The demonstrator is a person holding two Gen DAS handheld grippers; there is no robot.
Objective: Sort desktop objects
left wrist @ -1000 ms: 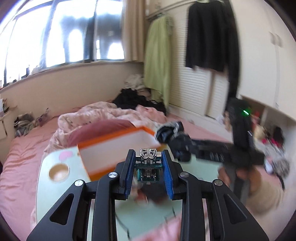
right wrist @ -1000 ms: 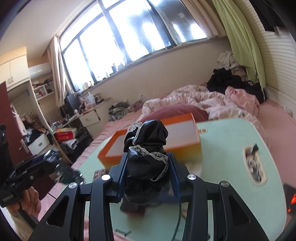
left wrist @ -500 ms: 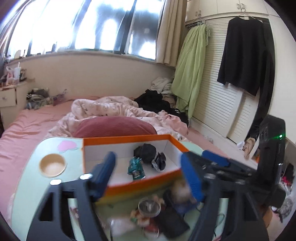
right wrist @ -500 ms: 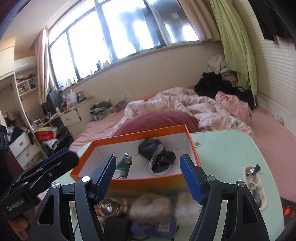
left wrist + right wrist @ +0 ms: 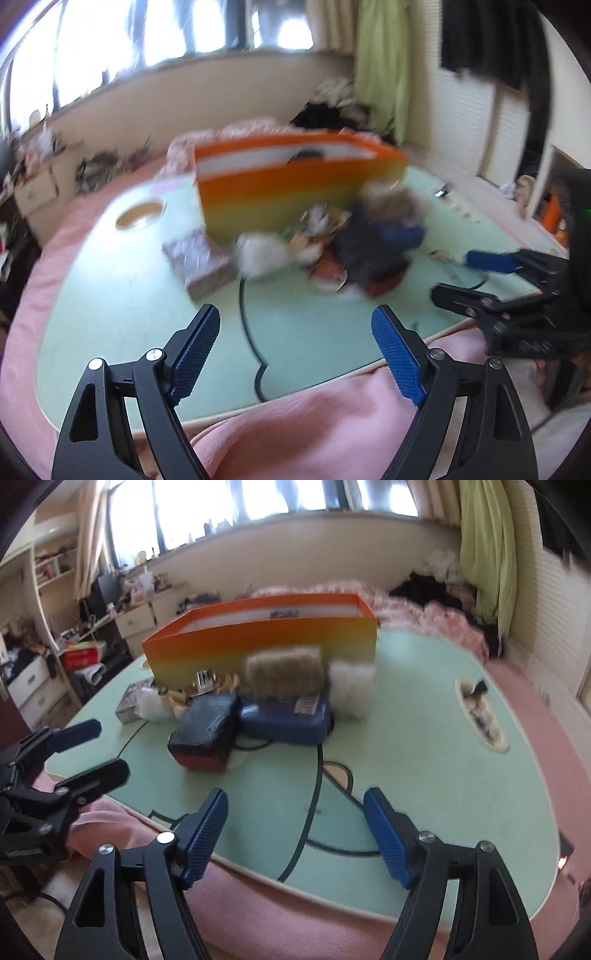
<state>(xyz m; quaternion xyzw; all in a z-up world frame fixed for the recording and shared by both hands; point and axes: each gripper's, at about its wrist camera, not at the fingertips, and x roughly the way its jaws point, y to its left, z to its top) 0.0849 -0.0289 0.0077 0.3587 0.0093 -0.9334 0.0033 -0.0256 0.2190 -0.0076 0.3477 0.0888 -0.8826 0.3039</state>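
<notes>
An orange box point(image 5: 266, 650) stands at the far side of the pale green table point(image 5: 424, 746); it also shows in the left wrist view point(image 5: 295, 184). In front of it lies a pile: a dark blue pouch point(image 5: 284, 718), a dark block point(image 5: 205, 734), a tan fuzzy item point(image 5: 284, 672), a white fluffy item point(image 5: 351, 683), a silver packet point(image 5: 199, 258). My left gripper point(image 5: 295, 354) is open and empty over the near table edge. My right gripper point(image 5: 295, 834) is open and empty, also at the near edge. Both views are blurred.
A black cable point(image 5: 247, 317) runs across the table toward the near edge. The table has a round cup hole point(image 5: 140, 216) and an oblong slot point(image 5: 480, 716) holding small items. Pink bedding point(image 5: 314, 424) lies below the table; a cluttered desk point(image 5: 129, 616) stands far left.
Both grippers have opened, dropping a small teal item and a black lace cloth into the orange box, then pulled back and down to the near table edge.
</notes>
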